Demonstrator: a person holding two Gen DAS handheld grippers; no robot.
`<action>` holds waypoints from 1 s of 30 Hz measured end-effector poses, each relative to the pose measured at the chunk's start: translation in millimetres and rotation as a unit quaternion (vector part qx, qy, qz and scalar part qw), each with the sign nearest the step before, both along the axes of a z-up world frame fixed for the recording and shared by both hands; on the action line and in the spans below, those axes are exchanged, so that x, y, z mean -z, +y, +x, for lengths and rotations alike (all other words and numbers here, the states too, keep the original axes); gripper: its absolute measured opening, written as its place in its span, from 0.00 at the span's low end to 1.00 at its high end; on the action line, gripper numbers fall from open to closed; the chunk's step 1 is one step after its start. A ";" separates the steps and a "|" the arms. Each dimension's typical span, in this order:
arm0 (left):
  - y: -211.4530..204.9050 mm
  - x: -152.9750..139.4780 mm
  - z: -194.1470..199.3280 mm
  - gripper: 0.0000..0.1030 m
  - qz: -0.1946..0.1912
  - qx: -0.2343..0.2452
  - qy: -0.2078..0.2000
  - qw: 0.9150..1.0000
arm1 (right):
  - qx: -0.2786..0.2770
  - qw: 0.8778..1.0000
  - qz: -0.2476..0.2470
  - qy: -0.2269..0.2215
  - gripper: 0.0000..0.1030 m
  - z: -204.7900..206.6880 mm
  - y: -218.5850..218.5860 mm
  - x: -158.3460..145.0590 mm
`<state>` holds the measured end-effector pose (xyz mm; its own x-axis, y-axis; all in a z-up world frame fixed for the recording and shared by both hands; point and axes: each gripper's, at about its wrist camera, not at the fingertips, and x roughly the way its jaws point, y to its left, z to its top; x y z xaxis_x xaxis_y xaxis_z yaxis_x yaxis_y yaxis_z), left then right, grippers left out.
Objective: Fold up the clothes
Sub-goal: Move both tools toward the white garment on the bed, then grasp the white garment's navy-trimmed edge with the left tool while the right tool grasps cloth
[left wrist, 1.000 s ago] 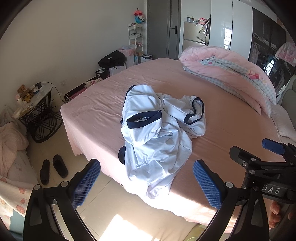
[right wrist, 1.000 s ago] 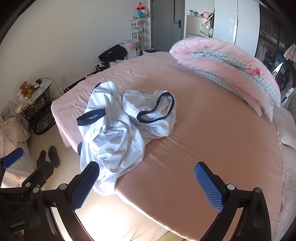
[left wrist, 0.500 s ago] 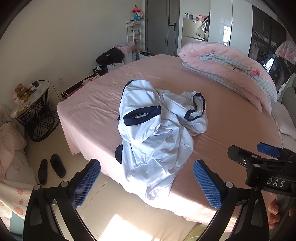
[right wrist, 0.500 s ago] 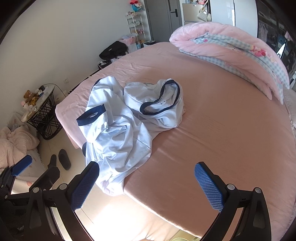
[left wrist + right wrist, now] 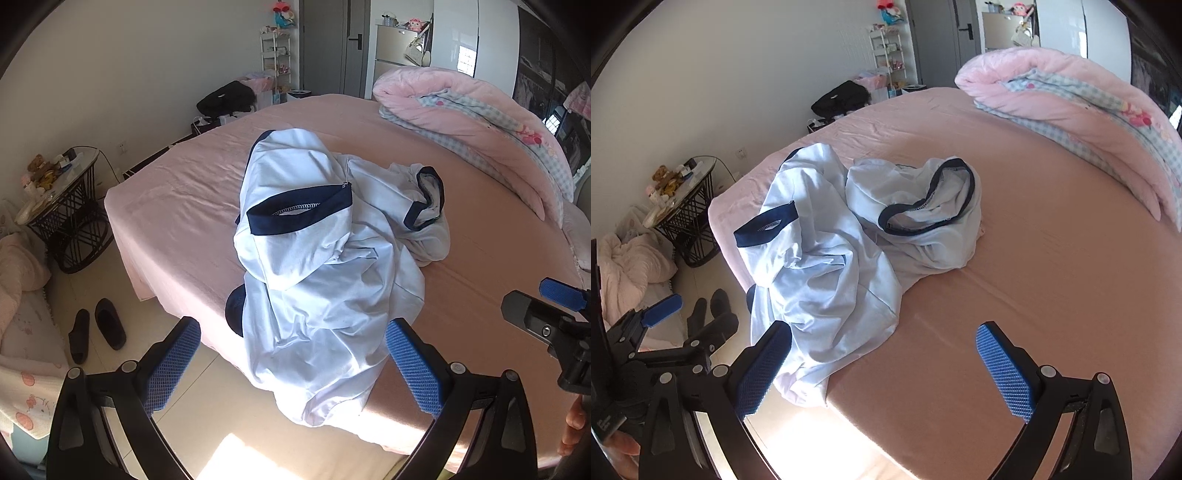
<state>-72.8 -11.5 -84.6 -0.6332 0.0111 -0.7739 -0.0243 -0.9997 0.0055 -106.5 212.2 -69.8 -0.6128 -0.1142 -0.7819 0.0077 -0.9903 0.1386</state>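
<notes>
Bed point(image 5: 177, 206): pink sheet, bare at 3 o'clock. Crumpled white garment point(image 5: 325, 280) with navy trim: bed's near edge, hem overhanging at 6 o'clock. Rolled pink quilt point(image 5: 472, 110): 1 o'clock. Wire side table point(image 5: 70, 206): 9 o'clock; 2 dark slippers point(image 5: 98, 330) on the tiled floor, 8 o'clock. Left gripper point(image 5: 293, 365), right gripper point(image 5: 882, 369): jaws wide apart, holding nothing.

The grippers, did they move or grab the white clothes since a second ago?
Both came closer to the white clothes, which look bigger now. The left gripper and right gripper have grabbed nothing; both sets of jaws stay wide open. The clothes lie crumpled just as before on the pink bed.
</notes>
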 end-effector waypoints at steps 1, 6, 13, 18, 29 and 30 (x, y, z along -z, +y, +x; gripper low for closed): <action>-1.0 2.8 -4.1 0.99 0.004 0.000 -0.002 1.000 | -0.006 1.000 0.004 -0.005 0.96 -3.7 -1.6 3.3; -5.8 9.7 -15.3 0.99 0.020 0.003 0.002 1.000 | -0.033 0.999 0.022 -0.028 0.86 -22.2 -9.7 20.1; -16.0 20.3 -31.8 0.99 0.031 0.005 0.001 1.000 | -0.046 0.997 0.004 -0.060 0.84 -42.8 -1.2 46.5; -26.8 28.6 -46.3 0.99 0.045 -0.005 0.001 0.999 | -0.026 0.995 -0.060 -0.079 0.84 -55.7 14.9 66.7; -29.4 49.3 -64.2 0.99 0.068 0.000 -0.003 0.998 | -0.012 0.991 -0.116 -0.065 0.84 -66.0 27.5 79.4; -28.4 50.5 -65.3 0.99 0.067 0.000 -0.002 0.998 | -0.011 0.991 -0.119 -0.064 0.84 -66.9 27.9 80.5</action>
<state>-138.1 -39.9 -135.1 -0.6295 0.1156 -0.7683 -0.0249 -0.9914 -0.1287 -173.3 240.1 -150.2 -0.5061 -0.3176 -0.8018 -0.0036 -0.9289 0.3702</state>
